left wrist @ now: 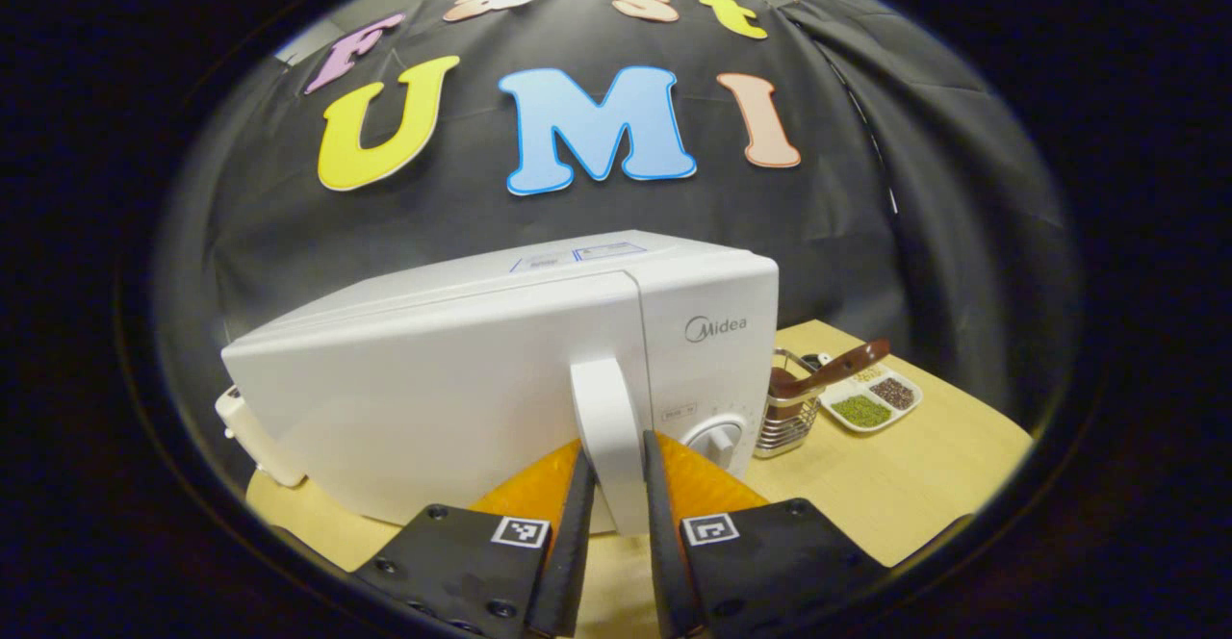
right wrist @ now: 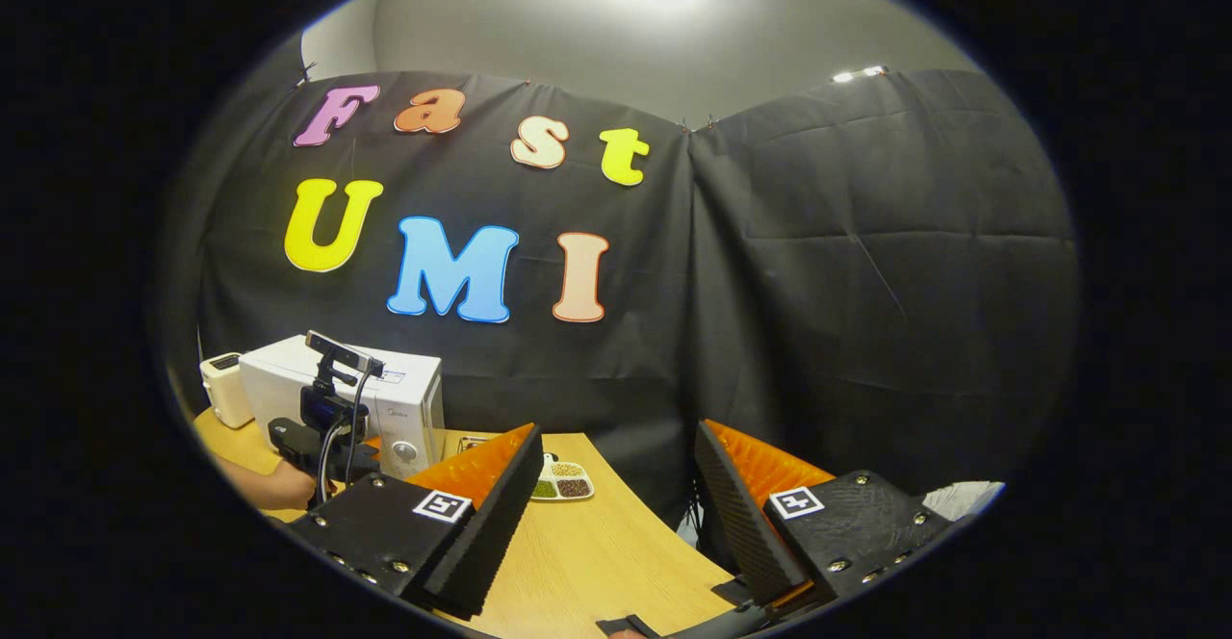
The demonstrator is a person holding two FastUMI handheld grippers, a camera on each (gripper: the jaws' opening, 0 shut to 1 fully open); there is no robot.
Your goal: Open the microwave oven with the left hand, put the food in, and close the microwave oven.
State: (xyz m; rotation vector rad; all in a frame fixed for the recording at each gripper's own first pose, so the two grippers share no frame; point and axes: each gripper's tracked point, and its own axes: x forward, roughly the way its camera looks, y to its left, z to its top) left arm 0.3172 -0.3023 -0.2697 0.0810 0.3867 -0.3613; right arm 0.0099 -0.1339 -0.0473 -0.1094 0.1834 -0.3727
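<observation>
The white microwave point(left wrist: 462, 398) stands on the wooden table point(left wrist: 895, 495). Its vertical door handle point(left wrist: 608, 408) is pinched between both fingers of my left gripper point(left wrist: 616, 447), which is shut on it. Whether the door is ajar I cannot tell. A divided white dish of food point(left wrist: 871, 400) lies to the right of the microwave. In the right gripper view, my right gripper point(right wrist: 616, 427) hangs open and empty above the table's near edge, well right of the microwave point(right wrist: 404, 398). The dish point(right wrist: 561, 482) lies just beyond its left finger. The left gripper point(right wrist: 327, 427) and the hand point(right wrist: 279, 485) holding it show at the microwave's front.
A wire utensil holder point(left wrist: 791, 420) with a brown spoon point(left wrist: 837, 370) stands between the microwave and the dish. A small white appliance point(left wrist: 255, 432) sits at the microwave's far left side. The table's bare wood stretches right of the microwave to its edge.
</observation>
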